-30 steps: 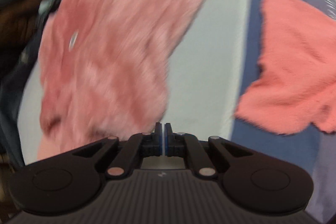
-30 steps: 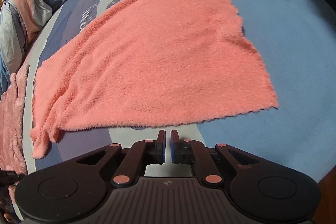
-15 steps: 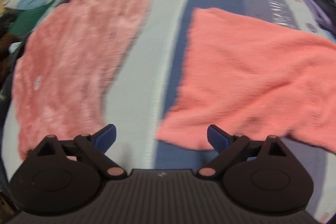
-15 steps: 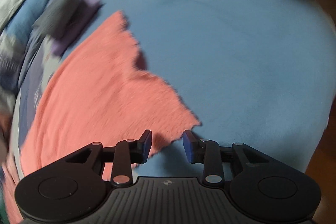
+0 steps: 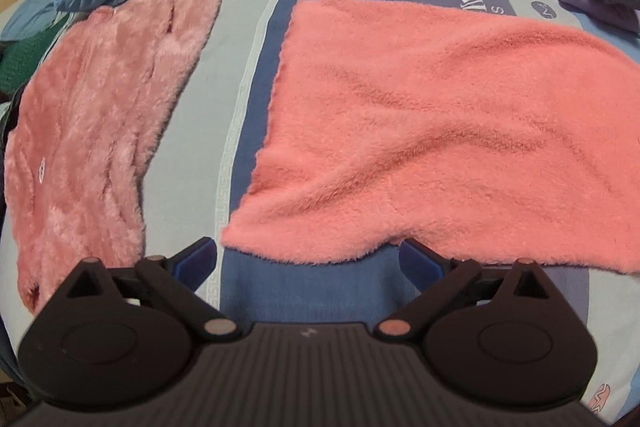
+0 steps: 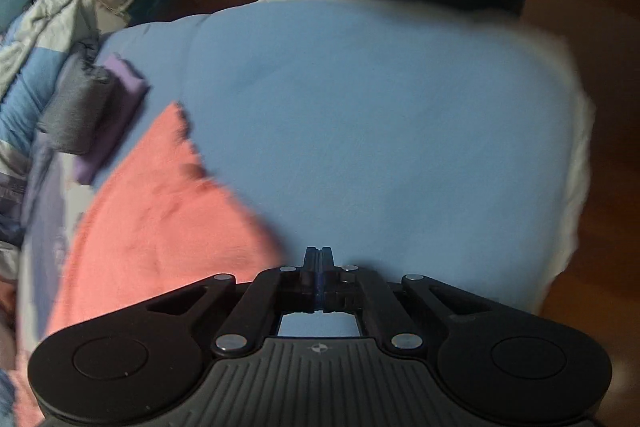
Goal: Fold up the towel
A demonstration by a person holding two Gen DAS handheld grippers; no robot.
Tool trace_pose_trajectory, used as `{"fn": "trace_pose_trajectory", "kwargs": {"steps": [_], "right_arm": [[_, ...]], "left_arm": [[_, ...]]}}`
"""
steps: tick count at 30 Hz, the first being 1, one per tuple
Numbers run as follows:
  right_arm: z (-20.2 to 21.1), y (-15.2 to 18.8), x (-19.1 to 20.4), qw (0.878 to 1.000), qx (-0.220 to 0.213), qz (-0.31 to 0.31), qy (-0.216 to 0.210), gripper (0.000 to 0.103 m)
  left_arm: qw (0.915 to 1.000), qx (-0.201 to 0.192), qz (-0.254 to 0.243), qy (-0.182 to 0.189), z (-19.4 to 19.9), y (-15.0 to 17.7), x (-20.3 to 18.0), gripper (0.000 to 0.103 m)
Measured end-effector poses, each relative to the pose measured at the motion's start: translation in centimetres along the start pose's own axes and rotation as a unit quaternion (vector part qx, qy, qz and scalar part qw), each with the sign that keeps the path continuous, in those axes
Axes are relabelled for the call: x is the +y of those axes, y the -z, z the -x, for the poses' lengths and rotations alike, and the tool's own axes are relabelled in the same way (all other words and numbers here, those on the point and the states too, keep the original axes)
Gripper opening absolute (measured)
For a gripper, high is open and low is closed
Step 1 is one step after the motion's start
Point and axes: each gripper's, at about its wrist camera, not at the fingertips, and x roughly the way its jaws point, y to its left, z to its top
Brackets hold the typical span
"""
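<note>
The coral towel lies spread flat on the bed, rumpled along its near edge. My left tongs are wide open, straddling that near left corner. My right tongs are pressed closed at the towel's near right corner; the view is blurred, so I can't tell whether they pinch any cloth. If I close the left too high I'd miss the corner, and an uneven lift would skew the fold. The pink fleece to the left lies clear.

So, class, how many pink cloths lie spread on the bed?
2: a coral towel ahead of the left tool, and a paler fluffy cloth to its left. Others may lie out of view.
</note>
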Motion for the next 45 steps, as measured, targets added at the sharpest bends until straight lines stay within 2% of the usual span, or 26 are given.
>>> {"fn": "trace_pose_trajectory", "kwargs": {"steps": [3,5,9,11,15,17,18,20,22,27,43,45], "right_arm": [[-1.0,-0.8,-1.9,0.999,0.030,-0.015,0.004,0.000],[-1.4,-0.5,-1.2,0.998,0.052,0.008,-0.031,0.000],[-2.2,0.9,1.3,0.991,0.083,0.035,-0.102,0.015],[-2.9,1.4,2.5,0.991,0.078,0.020,-0.108,0.023],[-4.5,1.3,3.3,0.993,0.043,-0.055,-0.094,0.040],[-5.5,0.9,3.3,0.994,0.028,-0.073,-0.073,0.040],[-6.0,0.6,3.2,0.994,0.027,-0.077,-0.066,0.030],[-6.5,0.3,3.1,0.994,0.037,-0.076,-0.068,0.002],[-5.9,0.0,3.1,0.995,0.039,-0.066,-0.069,0.001],[-1.9,-0.7,0.8,0.996,-0.001,-0.074,-0.055,0.001],[-4.4,-0.6,0.1,0.998,0.047,-0.008,0.032,0.002],[-3.5,-1.0,0.4,0.999,0.033,0.010,0.042,0.009]], "left_arm": [[0.9999,0.007,0.001,-0.009,-0.3,0.5,0.0,0.099],[0.9999,0.008,0.003,-0.007,-0.4,0.7,0.2,0.099],[0.9998,0.016,0.011,0.001,-0.6,1.2,0.3,0.100],[0.9998,0.017,0.008,0.003,-0.5,1.3,0.1,0.100],[0.9999,0.009,-0.006,0.003,-0.1,1.3,-0.5,0.100],[0.9999,0.007,-0.013,0.003,0.0,1.3,-0.7,0.100],[0.9999,0.006,-0.016,0.003,0.0,1.2,-0.8,0.100],[0.9998,0.005,-0.019,0.003,0.0,1.1,-0.9,0.100],[0.9998,0.004,-0.019,0.006,0.1,1.1,-0.9,0.100],[0.9999,0.004,-0.014,0.008,0.1,1.0,-0.9,0.102],[0.9995,0.020,0.020,-0.014,-1.4,0.8,2.2,0.102],[0.9995,0.021,0.019,-0.012,-1.5,1.0,2.6,0.102]]}}
